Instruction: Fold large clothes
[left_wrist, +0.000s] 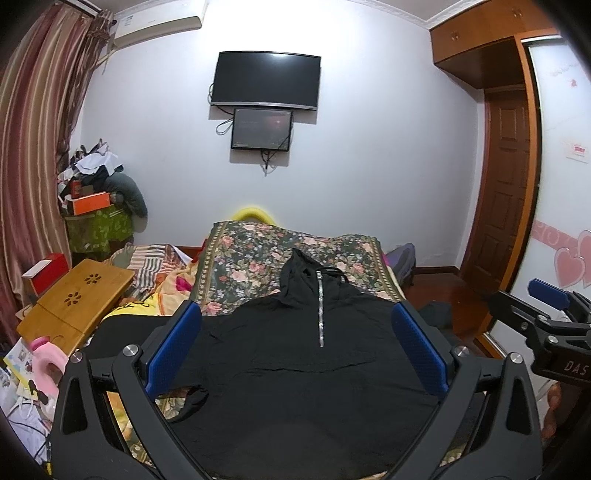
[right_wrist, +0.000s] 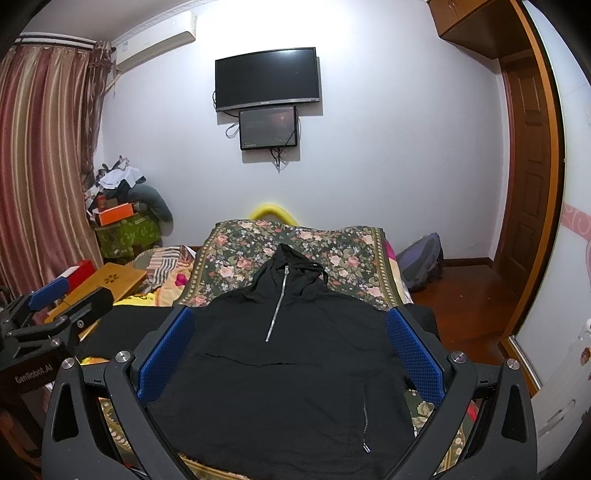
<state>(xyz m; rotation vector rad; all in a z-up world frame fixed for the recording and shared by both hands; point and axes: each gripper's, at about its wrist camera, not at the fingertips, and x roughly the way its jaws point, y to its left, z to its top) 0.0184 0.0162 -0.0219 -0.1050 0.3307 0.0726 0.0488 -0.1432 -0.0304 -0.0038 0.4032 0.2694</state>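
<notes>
A black hooded sweatshirt (left_wrist: 295, 369) with a silver neck zipper lies flat on the floral bedspread (left_wrist: 251, 266), hood pointing away. It also shows in the right wrist view (right_wrist: 280, 369), where a small pocket zipper shows near its lower right. My left gripper (left_wrist: 295, 317) is open, held above the garment and holding nothing. My right gripper (right_wrist: 290, 321) is open too, above the garment and empty. Each gripper shows at the edge of the other's view: the right one (left_wrist: 546, 306) and the left one (right_wrist: 55, 295). The sleeves spread out sideways, partly hidden behind the fingers.
A wooden lap desk (left_wrist: 74, 299) and striped bedding (left_wrist: 155, 266) lie left of the bedspread. A cluttered stand (left_wrist: 96, 221) is by the curtain. A backpack (right_wrist: 421, 262) sits on the floor at the right, near the wooden door (right_wrist: 528, 166). A TV (left_wrist: 266, 79) hangs on the far wall.
</notes>
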